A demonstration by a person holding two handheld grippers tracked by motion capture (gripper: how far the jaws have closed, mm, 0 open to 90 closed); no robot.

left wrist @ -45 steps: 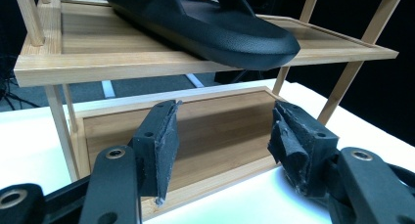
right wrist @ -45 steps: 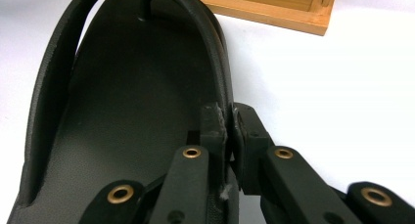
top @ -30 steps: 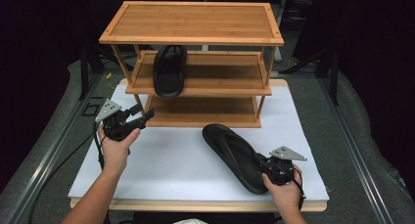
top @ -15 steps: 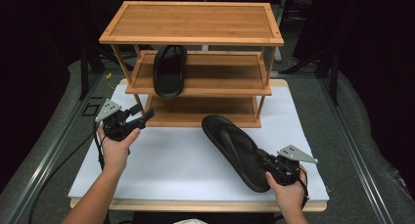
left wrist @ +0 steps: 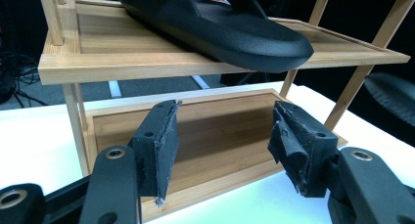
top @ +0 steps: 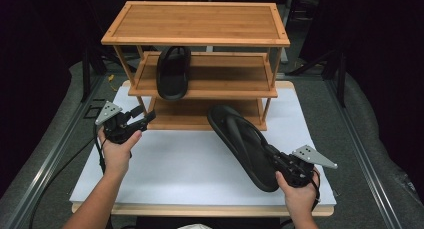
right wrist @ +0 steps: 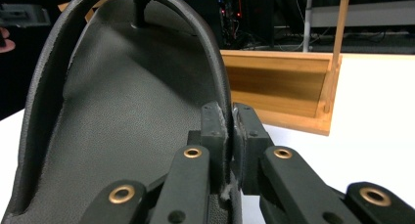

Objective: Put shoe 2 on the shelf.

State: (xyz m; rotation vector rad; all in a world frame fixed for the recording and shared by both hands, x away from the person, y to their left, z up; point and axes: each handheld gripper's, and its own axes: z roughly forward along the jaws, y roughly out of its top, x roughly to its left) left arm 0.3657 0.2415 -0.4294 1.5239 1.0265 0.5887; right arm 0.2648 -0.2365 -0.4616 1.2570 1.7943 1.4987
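High view: the right hand-held gripper (top: 281, 161) is clamped on the heel rim of a black sandal (top: 240, 139), which slants from the person's right hand (top: 299, 196) toward the bamboo rack (top: 197, 39), its toe end near the rack's bottom shelf (top: 200, 120). In the right gripper view the two jaws stand together, pinching the sandal's thin edge (right wrist: 215, 87) between them (the footbed faces the camera). The left hand-held gripper (top: 142, 120) sits just beside the rack's left front post, its jaws apart with nothing between them; in the left gripper view its pads (left wrist: 161, 145) frame the bottom shelf. A second black sandal (top: 173, 71) lies on the middle shelf (top: 225, 74), its end overhanging the front edge. The rack stands on a white surface (top: 185, 169).
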